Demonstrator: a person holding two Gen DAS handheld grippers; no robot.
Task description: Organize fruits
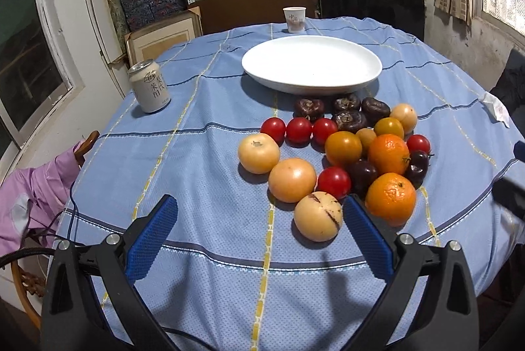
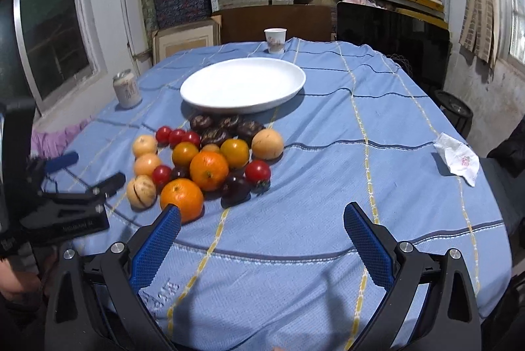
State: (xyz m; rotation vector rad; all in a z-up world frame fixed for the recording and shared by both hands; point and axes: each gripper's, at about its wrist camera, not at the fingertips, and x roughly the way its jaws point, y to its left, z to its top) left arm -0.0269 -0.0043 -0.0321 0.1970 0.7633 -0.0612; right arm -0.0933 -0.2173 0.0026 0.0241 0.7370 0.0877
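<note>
While both grippers hover with jaws apart, the left gripper (image 1: 259, 203) should straddle the striped melon (image 1: 317, 215) squarely, squeezing gently

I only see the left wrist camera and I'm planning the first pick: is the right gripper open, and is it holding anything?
Observer: The right gripper is open and empty; bare tablecloth shows between its fingers.
Operator: Where is it relative to the fruit?
Observer: Right of the pile; its left fingertip overlaps the nearest orange in the image, contact unclear.
Operator: Anything further right?
Observer: A crumpled white napkin with a pink print lies near the table edge.
</note>
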